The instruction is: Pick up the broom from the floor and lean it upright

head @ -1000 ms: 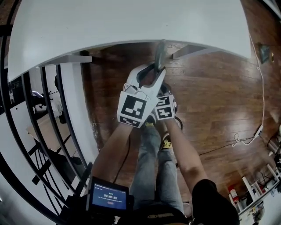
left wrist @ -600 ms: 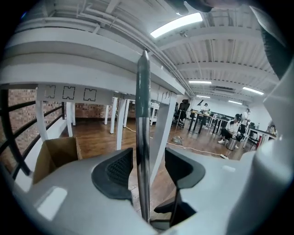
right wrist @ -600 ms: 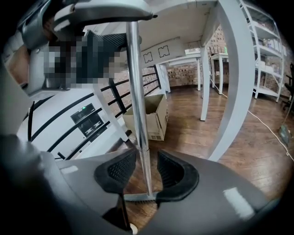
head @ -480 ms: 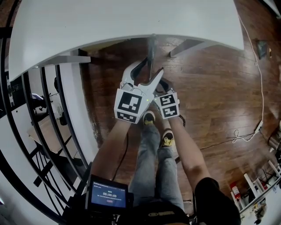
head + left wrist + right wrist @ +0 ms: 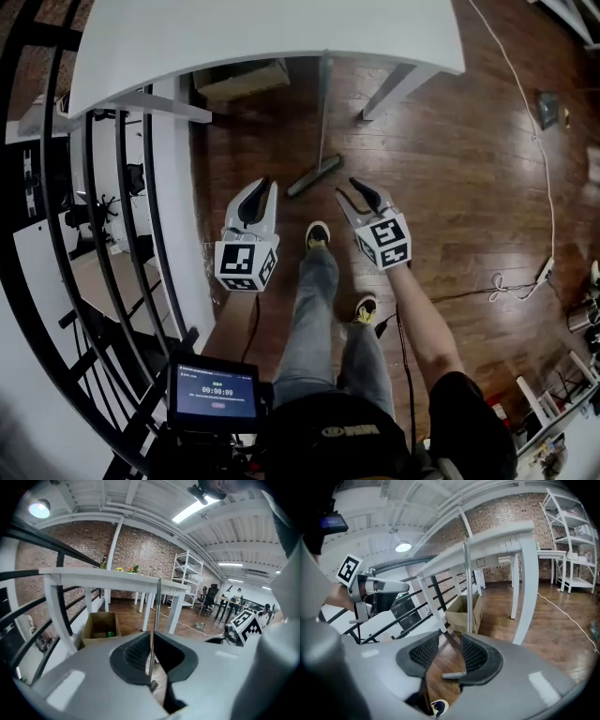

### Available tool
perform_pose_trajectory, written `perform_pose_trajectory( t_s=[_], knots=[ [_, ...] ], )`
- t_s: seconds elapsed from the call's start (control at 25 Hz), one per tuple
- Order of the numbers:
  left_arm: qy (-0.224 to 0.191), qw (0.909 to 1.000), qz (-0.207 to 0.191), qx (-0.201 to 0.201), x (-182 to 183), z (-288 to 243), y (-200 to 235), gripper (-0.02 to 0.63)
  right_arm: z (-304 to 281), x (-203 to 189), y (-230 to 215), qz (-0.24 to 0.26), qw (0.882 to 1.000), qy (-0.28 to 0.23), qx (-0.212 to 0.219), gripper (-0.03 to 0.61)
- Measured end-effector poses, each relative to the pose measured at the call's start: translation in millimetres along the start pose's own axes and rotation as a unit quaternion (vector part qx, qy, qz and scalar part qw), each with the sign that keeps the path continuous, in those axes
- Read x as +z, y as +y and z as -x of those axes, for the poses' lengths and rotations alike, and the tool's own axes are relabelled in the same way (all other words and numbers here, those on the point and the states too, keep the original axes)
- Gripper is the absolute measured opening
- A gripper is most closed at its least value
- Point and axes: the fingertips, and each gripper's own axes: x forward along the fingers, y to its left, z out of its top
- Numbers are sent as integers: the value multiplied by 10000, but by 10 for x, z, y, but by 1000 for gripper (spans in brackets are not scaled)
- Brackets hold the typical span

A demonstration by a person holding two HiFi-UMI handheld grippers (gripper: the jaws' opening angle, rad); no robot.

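Note:
The broom point(image 5: 322, 122) stands tilted, its thin handle resting against the edge of the white table point(image 5: 262, 37) and its head point(image 5: 314, 175) on the wood floor. Nothing holds it. My left gripper point(image 5: 263, 187) hangs to the lower left of the head; its jaws are closing with nothing between them. My right gripper point(image 5: 360, 188) is open and empty at the lower right. In the left gripper view the handle point(image 5: 154, 616) shows far off beyond the left gripper point(image 5: 153, 651). The right gripper view shows the handle point(image 5: 467, 573) and head point(image 5: 453, 674) beyond the right gripper point(image 5: 443, 656).
A cardboard box point(image 5: 242, 80) sits under the table, left of the broom. A black stair railing point(image 5: 122, 206) runs along the left. A white cable point(image 5: 548, 187) trails over the floor at the right. The person's shoes point(image 5: 317, 234) stand just below the broom head.
Both grippers were together at the broom handle near the table edge. They have let go, drawn back toward the person and spread apart. The broom stays leaning on the table.

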Motion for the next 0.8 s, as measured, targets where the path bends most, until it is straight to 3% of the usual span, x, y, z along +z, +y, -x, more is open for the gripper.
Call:
perform_pose_trajectory(
  t_s=[0.04,0.2,0.32,0.44,0.56,0.68,0.8],
  knots=[
    [-79,9999,62,103,44,234,-93,15,207,65,102,65,9999,-106,68,150],
    [-355,9993,-73,86,276,870,-999,15,1256,312,285,309,9964,-747,254,126],
    [-661,9973,-303,130,350,1257,-2011,15,2243,243,277,647,9895,-1262,268,5],
    [-961,9939,-480,269,279,1781,-3132,15,3336,-29,352,864,9813,-1692,313,3],
    [-1167,9917,-509,204,316,2538,-4035,15,4388,-159,780,938,9756,-1935,454,3],
    [-1345,9897,-479,121,535,3227,-4414,15,5043,-54,1374,1134,9714,-2010,562,3],
    [-1527,9872,-466,52,694,3836,-4516,15,5386,-32,1992,1203,9698,-2006,696,3]
  ],
)
